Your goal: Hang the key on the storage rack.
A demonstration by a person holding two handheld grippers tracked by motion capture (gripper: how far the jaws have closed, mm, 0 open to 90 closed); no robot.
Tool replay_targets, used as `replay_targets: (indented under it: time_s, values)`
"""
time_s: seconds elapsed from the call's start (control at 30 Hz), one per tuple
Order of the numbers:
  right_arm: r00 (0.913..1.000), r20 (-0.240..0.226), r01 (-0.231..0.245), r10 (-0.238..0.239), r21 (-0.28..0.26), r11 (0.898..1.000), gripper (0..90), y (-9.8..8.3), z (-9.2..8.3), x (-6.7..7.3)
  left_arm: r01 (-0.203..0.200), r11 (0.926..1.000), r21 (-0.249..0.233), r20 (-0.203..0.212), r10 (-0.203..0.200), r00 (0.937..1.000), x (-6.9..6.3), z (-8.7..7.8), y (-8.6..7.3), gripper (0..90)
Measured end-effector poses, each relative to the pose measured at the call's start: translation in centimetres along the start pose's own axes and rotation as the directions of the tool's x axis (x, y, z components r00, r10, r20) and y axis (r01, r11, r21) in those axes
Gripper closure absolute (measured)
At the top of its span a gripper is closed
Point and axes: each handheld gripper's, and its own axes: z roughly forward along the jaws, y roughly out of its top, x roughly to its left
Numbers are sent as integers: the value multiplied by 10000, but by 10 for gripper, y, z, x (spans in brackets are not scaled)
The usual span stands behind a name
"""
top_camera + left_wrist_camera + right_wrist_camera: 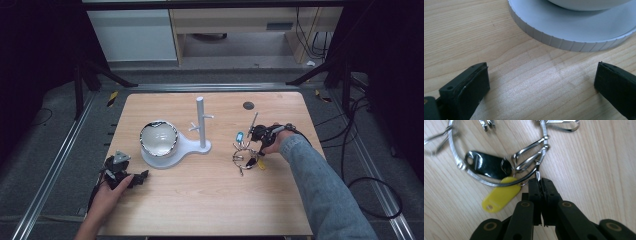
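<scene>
— Where are my hands?
— My left gripper (141, 176) rests low, jaws spread wide, just short of the white stand (574, 32). My right gripper (540, 182) pinches the key ring (499, 182) beside its yellow tag (499, 196).
— And the bowl (158, 138)?
— On the stand's base; contents unclear.

Left gripper (541, 85) low, jaws wide apart; right gripper (541, 185) pinched closed, sleeved forearm extended.

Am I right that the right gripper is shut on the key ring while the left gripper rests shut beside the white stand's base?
Not quite. The left gripper is open: the left gripper view shows its jaws wide apart over bare table by the white stand's base. The right gripper is indeed shut on the key ring.
</scene>
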Motion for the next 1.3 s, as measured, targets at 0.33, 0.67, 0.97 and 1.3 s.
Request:
replay_targets:
  time_s: [0.33, 0.67, 0.97, 1.3]
  values:
    - [9987, 181, -474, 474, 24, 9989, 861, -16, 0, -8, -2, 10000, 9, -4, 2, 10000, 0, 0, 0, 0]
    - [9974, -135, -705, 706, 13, 9975, 883, -9, 4, -10, -32, 10000, 2, -6, 32, 10000, 0, 0, 0, 0]
    - [9980, -57, -634, 631, -578, 9963, 886, -11, -40, -5, -29, 10000, 2, -2, 29, 10000, 0, 0, 0, 0]
    - [9975, 610, -279, 346, -1073, 9938, 887, 10, -107, 1, -27, 10000, -8, 1, 27, 10000, 0, 0, 0, 0]
